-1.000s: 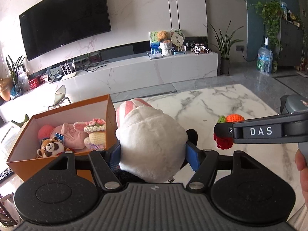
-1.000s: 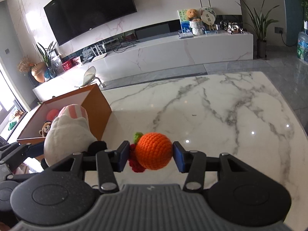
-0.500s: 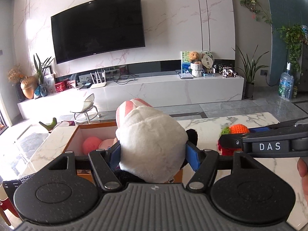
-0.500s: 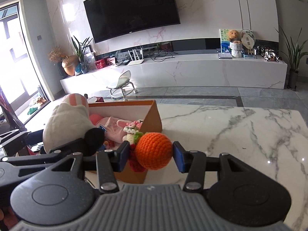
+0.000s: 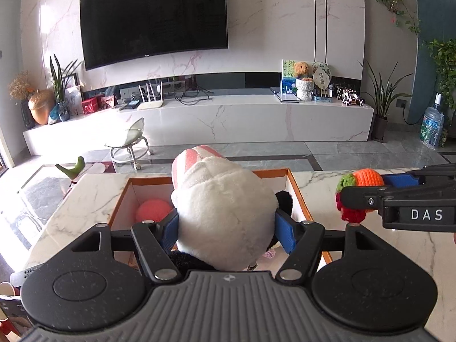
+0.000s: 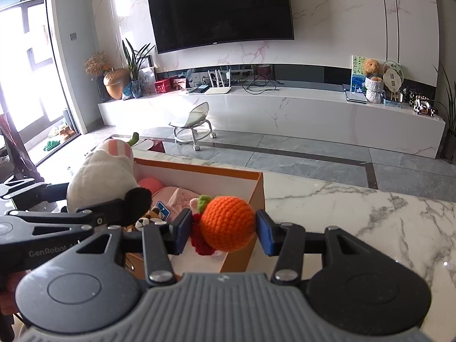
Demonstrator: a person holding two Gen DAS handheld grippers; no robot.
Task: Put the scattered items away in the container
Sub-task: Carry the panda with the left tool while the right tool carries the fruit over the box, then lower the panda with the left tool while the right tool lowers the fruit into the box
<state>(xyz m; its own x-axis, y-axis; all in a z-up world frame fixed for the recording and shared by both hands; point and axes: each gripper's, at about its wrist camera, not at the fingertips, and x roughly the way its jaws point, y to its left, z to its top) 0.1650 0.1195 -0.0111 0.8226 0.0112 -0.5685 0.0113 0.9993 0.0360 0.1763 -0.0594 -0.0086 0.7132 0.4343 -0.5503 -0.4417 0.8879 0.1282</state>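
Two-gripper carry over the orange box (image 6: pixel 199 172), which I take as the landmark throughout. My left gripper (image 5: pixel 226 228) is clamped on a white plush toy (image 5: pixel 225 213) with a pink-striped ear and black patches; its blue pads press into both flanks, and the toy hangs above the box's open top, toward the near wall. My right gripper (image 6: pixel 222 229) is clamped on a crocheted orange fruit (image 6: pixel 228 222) with a green leaf and a red piece attached; in the right wrist view it sits over the box's near right corner, roughly above the rim.

Inside the box I can see a pink ball (image 5: pixel 152 209), a pink plush (image 6: pixel 176 199) beside it and a small tiger-faced toy (image 6: pixel 146 221) toward the near wall, so part of the tidying looks done.

The marble table (image 6: pixel 370 228) to the right of the box shows no loose items, though the ground near the box's left side is hidden by the grippers. I judge the task late: what remains, as far as shown, is releasing these two toys into the box.
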